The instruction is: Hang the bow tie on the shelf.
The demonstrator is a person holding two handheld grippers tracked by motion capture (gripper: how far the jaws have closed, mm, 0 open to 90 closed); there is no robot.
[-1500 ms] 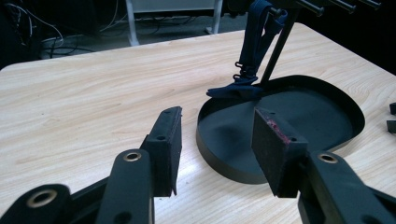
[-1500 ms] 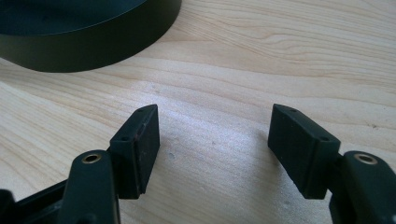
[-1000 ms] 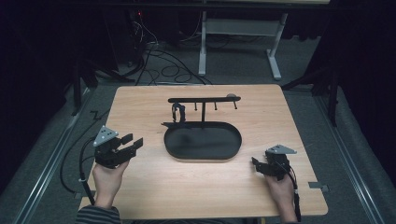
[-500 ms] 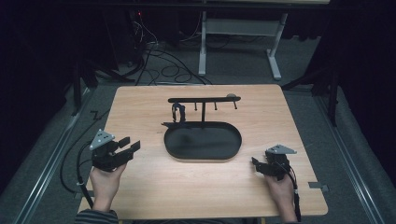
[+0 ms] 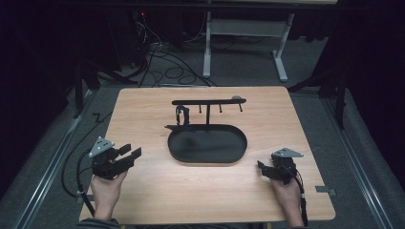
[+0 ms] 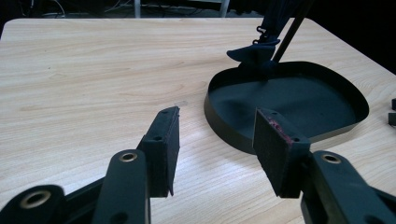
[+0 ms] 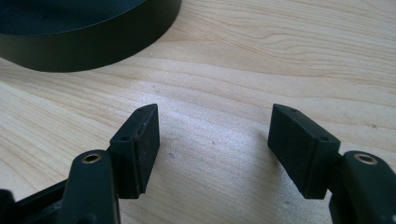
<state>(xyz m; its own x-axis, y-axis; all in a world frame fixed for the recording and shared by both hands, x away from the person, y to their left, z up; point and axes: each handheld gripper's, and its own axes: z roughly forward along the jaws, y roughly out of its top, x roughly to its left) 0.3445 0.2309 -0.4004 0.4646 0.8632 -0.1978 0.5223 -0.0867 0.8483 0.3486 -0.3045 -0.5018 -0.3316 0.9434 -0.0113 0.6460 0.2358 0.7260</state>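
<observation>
I'm looking at a black oval tray [image 5: 207,145] sitting mid-table, with a thin black stand [image 5: 208,101] rising at its far edge and a small dark item [image 5: 181,114] hanging from the crossbar (too small to identify). My left gripper [image 5: 130,156] is hovering near the table's [image 5: 143,109] left edge, jaws spread and empty. My right gripper [image 5: 261,168] is resting right of the tray, jaws likewise parted.

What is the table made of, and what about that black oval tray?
The table looks like pale wood with a smooth matt finish: grain lines run across it. The black oval tray seems thin metal painted matt black, judging by its slim upright rim, though it could be plastic.
</observation>
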